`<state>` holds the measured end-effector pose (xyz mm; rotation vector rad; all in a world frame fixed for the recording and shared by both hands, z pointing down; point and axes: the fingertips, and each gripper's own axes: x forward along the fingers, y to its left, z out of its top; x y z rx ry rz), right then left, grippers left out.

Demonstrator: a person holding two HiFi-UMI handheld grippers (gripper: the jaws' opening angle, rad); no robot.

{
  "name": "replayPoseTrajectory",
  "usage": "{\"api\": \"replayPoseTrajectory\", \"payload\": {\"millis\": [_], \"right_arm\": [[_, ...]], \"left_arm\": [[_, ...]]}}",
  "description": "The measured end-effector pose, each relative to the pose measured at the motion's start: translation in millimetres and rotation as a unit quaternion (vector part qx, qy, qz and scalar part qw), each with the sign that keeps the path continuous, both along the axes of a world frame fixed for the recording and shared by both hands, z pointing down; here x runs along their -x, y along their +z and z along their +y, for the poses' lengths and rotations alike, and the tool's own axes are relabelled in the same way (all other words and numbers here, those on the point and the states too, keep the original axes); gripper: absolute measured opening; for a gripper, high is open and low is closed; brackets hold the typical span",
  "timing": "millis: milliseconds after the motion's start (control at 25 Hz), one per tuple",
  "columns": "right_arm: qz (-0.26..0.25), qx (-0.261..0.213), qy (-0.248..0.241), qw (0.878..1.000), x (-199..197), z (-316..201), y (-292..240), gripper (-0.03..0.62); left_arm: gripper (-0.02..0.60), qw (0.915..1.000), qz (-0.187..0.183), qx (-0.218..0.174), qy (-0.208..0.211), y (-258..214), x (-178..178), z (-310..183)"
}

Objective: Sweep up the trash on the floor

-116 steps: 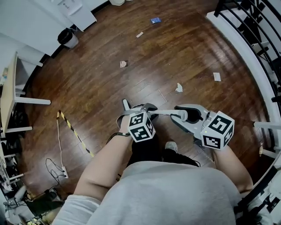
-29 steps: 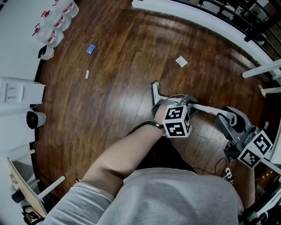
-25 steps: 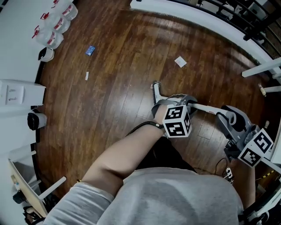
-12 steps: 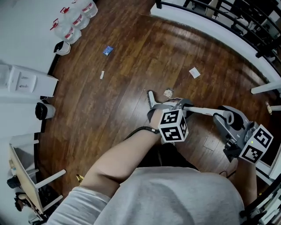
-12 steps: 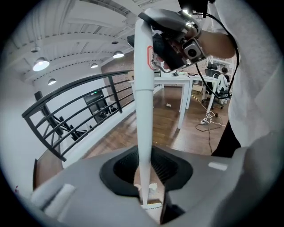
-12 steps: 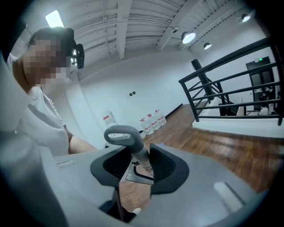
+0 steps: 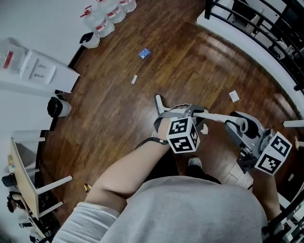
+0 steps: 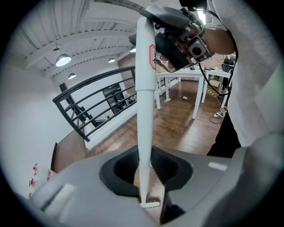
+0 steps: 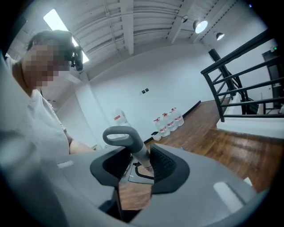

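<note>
Both grippers hold one long sweeping tool. Its white pole (image 7: pixel 213 116) runs from a grey loop handle (image 9: pixel 119 134) down to a grey toothed head (image 7: pixel 159 102) on the wood floor. My left gripper (image 7: pixel 187 112) is shut on the pole low down, seen also in the left gripper view (image 8: pixel 144 174). My right gripper (image 7: pixel 238 125) is shut just under the loop, seen also in the right gripper view (image 9: pixel 140 162). Trash lies scattered: a crumpled paper (image 7: pixel 204 127) by the left gripper, a white scrap (image 7: pixel 233 96), a blue packet (image 7: pixel 144 53) and a white strip (image 7: pixel 134 79).
Water bottles (image 7: pixel 112 11) and a white cabinet (image 7: pixel 35 72) stand along the left wall, with a small bin (image 7: pixel 58 107) below them. A black railing on a white ledge (image 7: pixel 259 35) curves along the right. A table (image 7: pixel 23 182) stands at the lower left. The person's shoe (image 7: pixel 194 163) is under the grippers.
The person has turned, so the floor and trash have shifted right and down in the head view. The crumpled paper now lies beside the left gripper. Both grippers keep their hold on the tool.
</note>
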<state>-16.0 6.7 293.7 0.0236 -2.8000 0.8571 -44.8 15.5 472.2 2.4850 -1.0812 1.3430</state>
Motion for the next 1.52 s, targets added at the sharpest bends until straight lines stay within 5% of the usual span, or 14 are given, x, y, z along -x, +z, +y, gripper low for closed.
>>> {"api": "replayPoseTrajectory", "payload": {"millis": [440,840,1200,1520], "right_arm": [[0.025,0.015,-0.037,0.999,251.6,18.4,6.3,0.140],[0.000,0.050,-0.051,0.997,375.7,12.3,27.4,0.144],[-0.015,0.085,0.001,0.996,391.1,-10.7,73.3,0.146],[0.016,0.085,0.045,0.995,371.3,-31.6,114.0,0.149]], "left_arm": [[0.080,0.9990,0.027,0.028,-0.021,8.0,239.6,26.5],[0.078,0.9980,0.003,0.038,-0.050,23.4,375.9,26.5],[0.078,0.9970,-0.030,0.072,0.006,63.4,402.8,6.4],[0.078,0.9925,-0.024,0.092,0.077,105.4,379.1,-20.0]]}}
